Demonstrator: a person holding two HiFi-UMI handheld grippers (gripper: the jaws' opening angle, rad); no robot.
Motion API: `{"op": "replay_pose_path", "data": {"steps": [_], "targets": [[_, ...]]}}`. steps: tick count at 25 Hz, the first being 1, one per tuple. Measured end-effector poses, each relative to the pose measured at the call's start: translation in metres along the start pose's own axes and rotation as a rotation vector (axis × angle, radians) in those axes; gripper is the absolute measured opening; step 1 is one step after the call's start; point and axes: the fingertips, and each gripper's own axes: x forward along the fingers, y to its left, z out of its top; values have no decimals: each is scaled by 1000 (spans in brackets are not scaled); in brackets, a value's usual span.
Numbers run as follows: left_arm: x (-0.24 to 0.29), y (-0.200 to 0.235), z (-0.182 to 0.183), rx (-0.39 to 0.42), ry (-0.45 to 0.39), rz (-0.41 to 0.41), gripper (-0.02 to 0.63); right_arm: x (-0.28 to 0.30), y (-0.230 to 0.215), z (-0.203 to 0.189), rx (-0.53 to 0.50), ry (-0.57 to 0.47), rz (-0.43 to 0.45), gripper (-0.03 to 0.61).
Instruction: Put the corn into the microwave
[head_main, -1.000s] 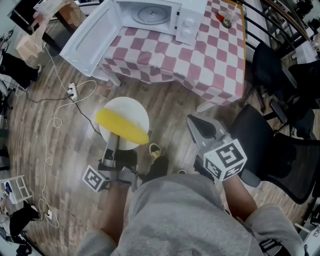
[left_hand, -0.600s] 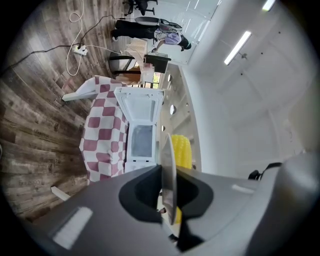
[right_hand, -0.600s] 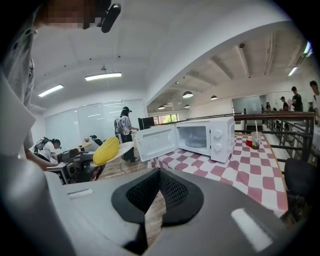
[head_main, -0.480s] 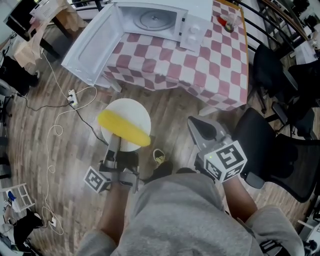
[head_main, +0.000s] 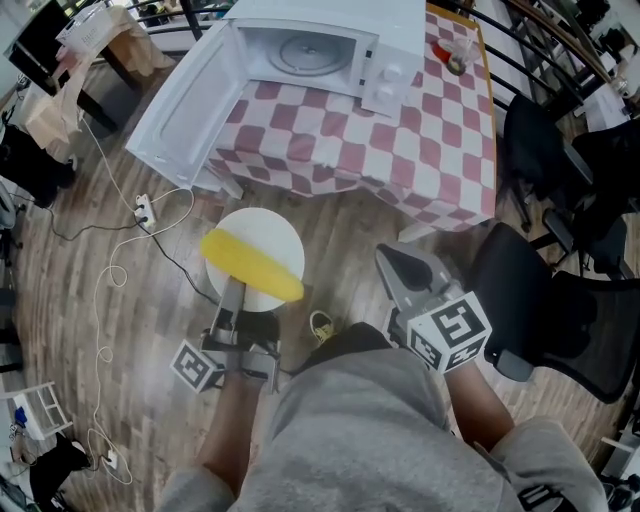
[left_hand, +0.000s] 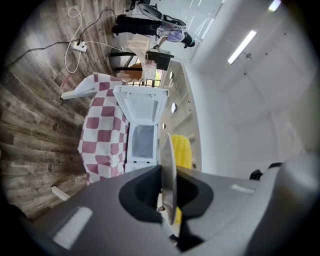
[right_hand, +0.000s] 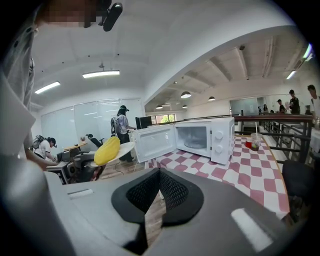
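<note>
Above the wood floor (head_main: 150, 300), short of the table: corn rides on a white plate held by the left gripper.
Left gripper (head_main: 236, 292) is clenched on the near rim of the plate (head_main: 268, 222); in the left gripper view the rim runs edge-on between the pads. Corn (head_main: 252, 264) lies across the plate, well apart from the microwave (head_main: 395, 35) and not yet in it. Microwave sits on the checked table (head_main: 400, 140), door (head_main: 185, 95) swung wide open, turntable visible inside. Right gripper (head_main: 402, 262) has its jaws pressed together with nothing between them, near a black chair (head_main: 540, 290). Small cup (head_main: 455, 55) with red contents stands right of the microwave.
</note>
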Motion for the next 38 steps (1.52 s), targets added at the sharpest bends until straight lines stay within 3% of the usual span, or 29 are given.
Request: {"op": "replay_pose_path", "data": {"steps": [18, 38], "targets": [[26, 0, 1, -11, 35, 3, 26, 9, -12, 10, 0, -10, -20, 0], [136, 17, 44, -10, 59, 15, 26, 99, -85, 63, 10, -47, -42, -2]]}}
